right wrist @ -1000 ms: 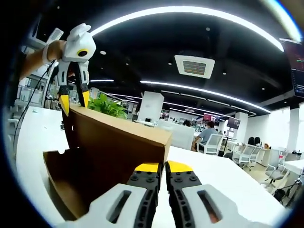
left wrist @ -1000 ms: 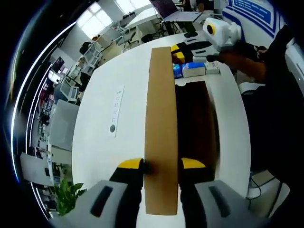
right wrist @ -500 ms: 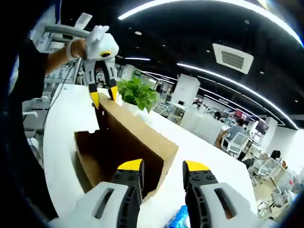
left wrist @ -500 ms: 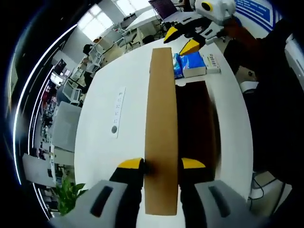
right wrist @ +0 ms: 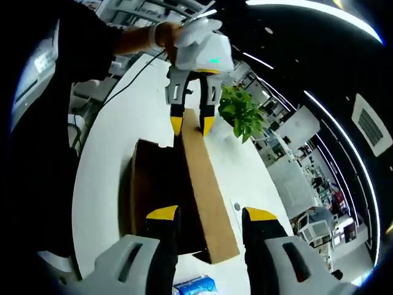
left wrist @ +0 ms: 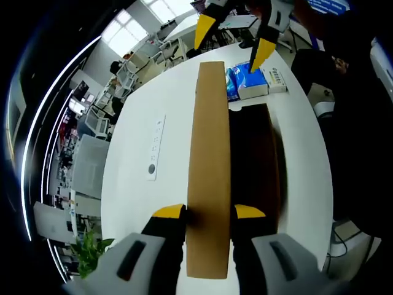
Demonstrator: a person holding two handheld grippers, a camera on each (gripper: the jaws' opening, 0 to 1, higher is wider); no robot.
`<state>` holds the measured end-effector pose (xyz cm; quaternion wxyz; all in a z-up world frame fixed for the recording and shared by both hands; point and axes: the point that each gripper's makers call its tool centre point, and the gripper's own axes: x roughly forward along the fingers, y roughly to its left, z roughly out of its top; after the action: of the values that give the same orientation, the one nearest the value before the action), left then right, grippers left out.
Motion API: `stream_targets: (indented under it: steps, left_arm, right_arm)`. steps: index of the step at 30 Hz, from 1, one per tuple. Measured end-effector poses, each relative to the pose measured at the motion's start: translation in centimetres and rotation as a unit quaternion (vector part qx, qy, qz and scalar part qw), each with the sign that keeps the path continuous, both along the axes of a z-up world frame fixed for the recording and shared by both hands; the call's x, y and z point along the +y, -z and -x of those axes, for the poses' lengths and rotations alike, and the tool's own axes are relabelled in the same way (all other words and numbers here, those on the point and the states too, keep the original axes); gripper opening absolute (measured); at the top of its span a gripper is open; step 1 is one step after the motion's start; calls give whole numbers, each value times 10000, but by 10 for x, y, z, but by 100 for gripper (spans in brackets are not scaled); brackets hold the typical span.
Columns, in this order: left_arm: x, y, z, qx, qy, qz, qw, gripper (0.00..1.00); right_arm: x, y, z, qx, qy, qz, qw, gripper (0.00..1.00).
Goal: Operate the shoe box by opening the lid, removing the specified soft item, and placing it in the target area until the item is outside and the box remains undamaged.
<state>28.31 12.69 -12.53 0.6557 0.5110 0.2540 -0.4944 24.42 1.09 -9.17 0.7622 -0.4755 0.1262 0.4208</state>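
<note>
The left tool (left wrist: 209,212) is clamping the near edge of the raised lid (left wrist: 209,178), one yellow-tipped jaw on each face of the cardboard panel, and is holding it upright on edge. In the left gripper view, the lid is running away from the jaws along the middle of the white worktop (left wrist: 138,123), and the dark open box (left wrist: 255,160) is lying just to its right. A blue soft pack (left wrist: 236,83) is resting on the worktop just past the far end of the box, beside a white carton (left wrist: 255,89). A power strip (left wrist: 155,147) is lying on the worktop left of the lid. The right tool (right wrist: 206,215) is hovering above the box with its jaws spread wide and nothing between them. In the right gripper view, the soft pack (right wrist: 193,287) is showing at the bottom edge, and a potted plant (right wrist: 242,114) is standing beyond the lid.
</note>
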Motion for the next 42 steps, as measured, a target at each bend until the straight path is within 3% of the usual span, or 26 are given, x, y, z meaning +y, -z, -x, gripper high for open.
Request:
stream_targets:
  steps: [3,8,19,24,26,35,42]
  left_arm:
    - [0,0,1,-41,1,-31,10000,29]
    - [0,0,2,-74,10,-62,10000,29]
    - [-1,1,3,-129,44,-84,9999,29]
    - [-1,2,5,-184,65,-122,9997,29]
    - [-1,2,4,-215,60,-125,9997,30]
    - [1,5,7,-274,95,-94,9995,30]
    - [1,10,10,-636,121,-214,9977,29]
  right_arm:
    - [9,12,-9,30,-198,419,9989,40]
    - [17,17,-20,164,-219,466,9985,41]
    - [0,35,-30,437,-19,901,9950,41]
    - [-1,37,-29,479,-37,944,9944,29]
    - [-1,39,-27,512,-64,943,9942,29]
    - [1,40,-24,238,-59,918,9955,29]
    - [2,44,-19,-102,-35,877,9961,28]
